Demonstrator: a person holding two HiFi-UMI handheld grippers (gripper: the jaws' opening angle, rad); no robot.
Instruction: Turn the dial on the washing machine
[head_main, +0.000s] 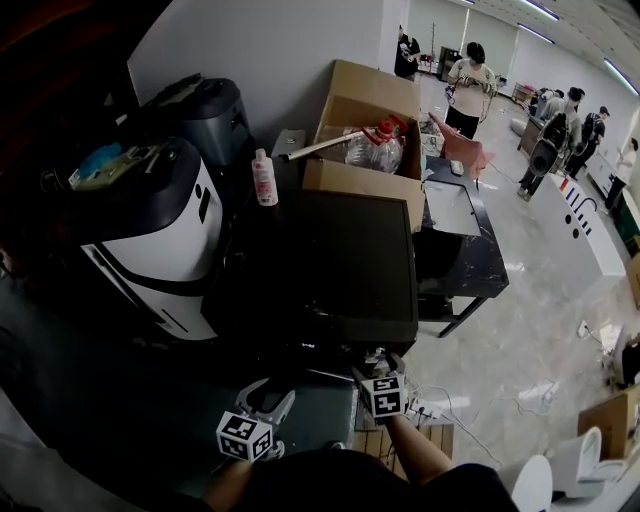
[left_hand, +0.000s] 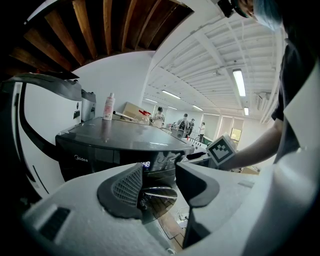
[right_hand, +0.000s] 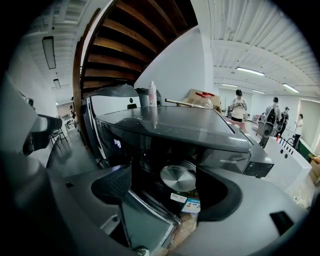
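Note:
A black front-loading washing machine (head_main: 340, 262) fills the middle of the head view. Its round silver dial (right_hand: 178, 178) sits on the dark front panel. My right gripper (right_hand: 165, 189) is open, and the dial lies in the gap between its jaws with room on both sides. In the head view the right gripper (head_main: 377, 364) is up against the machine's front edge. My left gripper (head_main: 266, 404) hangs lower left of it, also open and holding nothing. In the left gripper view the dial (left_hand: 159, 192) shows edge-on beyond the left gripper (left_hand: 160, 186), under a lit display (left_hand: 145, 163).
A white-and-black appliance (head_main: 155, 235) stands left of the machine. On and behind the machine are a pink-capped bottle (head_main: 264, 178) and a cardboard box (head_main: 372, 182) with plastic jugs. A black table (head_main: 462, 262) is at the right. Cables (head_main: 436, 407) lie on the floor. People stand far back.

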